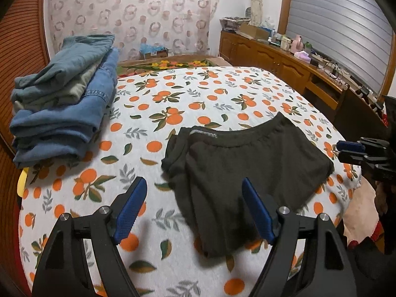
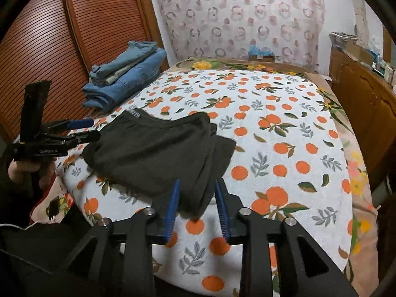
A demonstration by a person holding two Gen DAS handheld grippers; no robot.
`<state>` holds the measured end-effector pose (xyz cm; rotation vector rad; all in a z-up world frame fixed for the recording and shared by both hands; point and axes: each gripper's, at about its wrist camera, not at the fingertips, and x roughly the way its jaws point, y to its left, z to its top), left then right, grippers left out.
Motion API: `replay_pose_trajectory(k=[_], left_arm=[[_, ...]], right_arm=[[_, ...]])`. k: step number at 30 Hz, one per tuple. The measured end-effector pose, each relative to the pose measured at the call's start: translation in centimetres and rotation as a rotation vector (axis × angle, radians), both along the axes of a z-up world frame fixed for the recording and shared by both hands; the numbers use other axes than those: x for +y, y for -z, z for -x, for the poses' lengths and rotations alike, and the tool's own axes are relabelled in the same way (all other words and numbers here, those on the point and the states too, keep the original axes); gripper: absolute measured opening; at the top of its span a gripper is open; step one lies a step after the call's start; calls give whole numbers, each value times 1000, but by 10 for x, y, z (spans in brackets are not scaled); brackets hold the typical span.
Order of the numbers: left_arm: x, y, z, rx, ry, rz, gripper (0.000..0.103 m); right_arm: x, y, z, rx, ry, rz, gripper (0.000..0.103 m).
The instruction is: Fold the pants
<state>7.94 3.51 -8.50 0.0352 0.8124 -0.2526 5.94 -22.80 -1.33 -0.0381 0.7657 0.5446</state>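
So the left hand-held gripper (image 1: 193, 208) is hanging wide open over the bed, blue pads spread well apart and nothing between them; its left pad is sitting over bare bedspread and its right pad over the near edge of the dark pants (image 1: 247, 163). The right hand-held gripper (image 2: 196, 208) is sitting open too, but with a much narrower gap, and it's hovering right at the near corner of the same pants, where the fabric is poking in between the pads without being pinched as far as I can see. The pants themselves are lying folded into a chunky rectangle on the near part of the bed, waistband facing the far side, with a bit of a lower layer sticking out along one side. Everything's resting on the orange-print bedspread (image 1: 198, 94). Further out, a stack of folded jeans (image 1: 61, 99) is piling up at the far left corner of the bed, well apart from the pants, next to the slatted wooden doors (image 2: 49, 37).
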Motion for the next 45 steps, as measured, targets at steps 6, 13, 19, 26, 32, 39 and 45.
replay_pose_trajectory(k=[6,13,19,26,32,39,45], left_arm=[[-1,7,-19,22,-5,1,80],[5,18,-44,65,-8,27,80],[7,23,-56,78,-1,51,80],[5,30,-63,96,14,64,78],[6,32,-63,92,25,86,72],[2,31,-64,92,45,117,48],[-4,25,-59,75,51,111,21]], right_arm=[[9,7,-22,18,16,8,49],[22,19,-52,64,45,19,49],[30,22,-65,75,51,34,49],[39,27,-71,83,43,52,49],[42,28,-75,76,40,56,49],[49,30,-76,63,23,59,44],[49,32,-76,75,-15,31,17]])
